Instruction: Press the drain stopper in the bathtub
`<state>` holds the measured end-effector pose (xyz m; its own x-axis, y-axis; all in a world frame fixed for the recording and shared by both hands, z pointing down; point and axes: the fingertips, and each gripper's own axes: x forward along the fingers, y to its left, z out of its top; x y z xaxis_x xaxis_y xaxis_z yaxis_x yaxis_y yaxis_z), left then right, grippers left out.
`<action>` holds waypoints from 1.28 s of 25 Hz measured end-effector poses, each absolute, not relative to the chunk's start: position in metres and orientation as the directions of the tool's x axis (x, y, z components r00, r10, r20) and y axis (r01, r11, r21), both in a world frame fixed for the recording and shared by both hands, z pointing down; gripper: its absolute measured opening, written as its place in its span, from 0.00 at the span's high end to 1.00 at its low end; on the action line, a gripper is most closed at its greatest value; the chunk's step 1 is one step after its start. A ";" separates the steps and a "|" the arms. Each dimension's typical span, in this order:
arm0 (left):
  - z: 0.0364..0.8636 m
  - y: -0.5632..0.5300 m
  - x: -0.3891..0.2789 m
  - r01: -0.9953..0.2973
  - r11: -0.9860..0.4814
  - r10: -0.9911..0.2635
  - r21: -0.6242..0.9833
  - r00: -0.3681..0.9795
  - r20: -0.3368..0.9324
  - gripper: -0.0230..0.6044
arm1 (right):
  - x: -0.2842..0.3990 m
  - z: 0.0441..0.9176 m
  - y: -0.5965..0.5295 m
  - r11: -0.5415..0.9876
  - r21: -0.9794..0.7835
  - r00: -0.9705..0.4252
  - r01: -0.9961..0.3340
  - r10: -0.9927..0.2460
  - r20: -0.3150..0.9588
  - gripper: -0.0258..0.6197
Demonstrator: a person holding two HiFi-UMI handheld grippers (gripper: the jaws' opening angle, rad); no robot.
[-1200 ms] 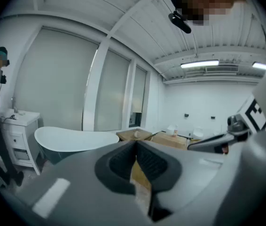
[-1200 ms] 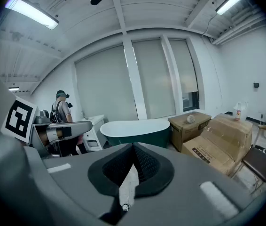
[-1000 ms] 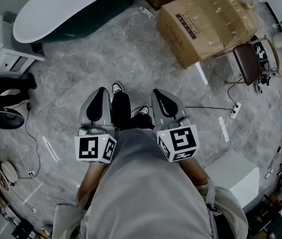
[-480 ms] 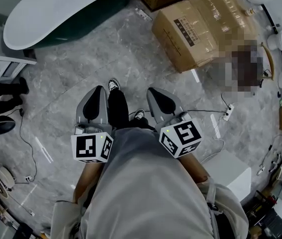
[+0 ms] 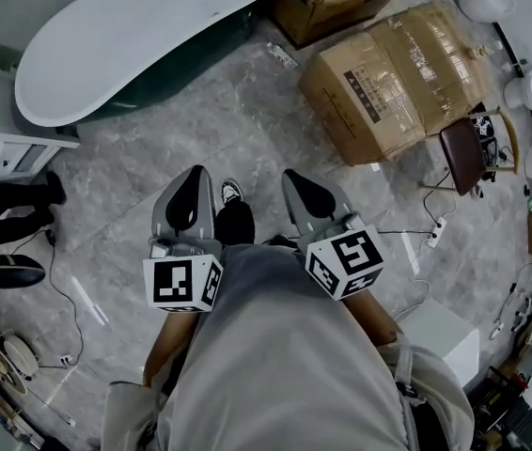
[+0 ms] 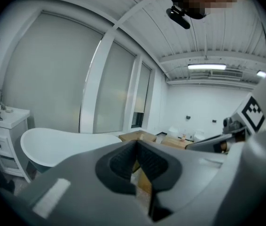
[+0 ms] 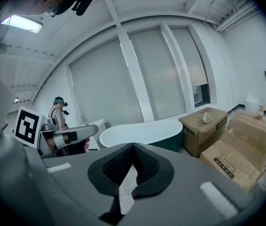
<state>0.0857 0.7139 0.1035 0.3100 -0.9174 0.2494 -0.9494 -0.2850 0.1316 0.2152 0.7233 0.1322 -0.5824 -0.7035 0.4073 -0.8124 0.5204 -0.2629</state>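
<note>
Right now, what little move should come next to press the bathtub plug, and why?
Probably a step forward toward the bathtub. It stands across the floor, seemingly out of reach, while the left hand-held gripper and right hand-held gripper sit at waist level, jaws together and empty. The stopper isn't visible from here.

floor: grey marble | 2 cardboard boxes | white cabinet | shaded windows | ceiling strip light
</note>
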 end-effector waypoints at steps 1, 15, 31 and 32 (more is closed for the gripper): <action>0.100 0.705 0.079 -0.949 -0.288 -0.919 0.128 0.311 0.242 0.96 | 0.209 0.130 0.714 0.520 -0.264 -0.583 -0.812 -0.704 0.406 0.97; 0.093 0.628 -0.002 -0.951 -0.279 -0.933 0.135 0.302 0.195 0.96 | 0.145 0.122 0.633 0.509 -0.250 -0.567 -0.823 -0.716 0.407 0.97; 0.104 0.532 -0.007 -0.962 -0.237 -0.939 0.133 0.262 0.224 0.96 | 0.143 0.136 0.527 0.532 -0.265 -0.593 -0.804 -0.692 0.412 0.97; 0.105 0.522 -0.004 -0.963 -0.235 -0.939 0.130 0.260 0.226 0.96 | 0.145 0.138 0.516 0.533 -0.269 -0.596 -0.802 -0.690 0.412 0.97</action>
<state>-0.0039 0.5224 0.1050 0.2596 -0.9390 0.2257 -0.9632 -0.2350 0.1304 0.1453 0.5157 0.1377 -0.5958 -0.6897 0.4116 -0.8024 0.5328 -0.2688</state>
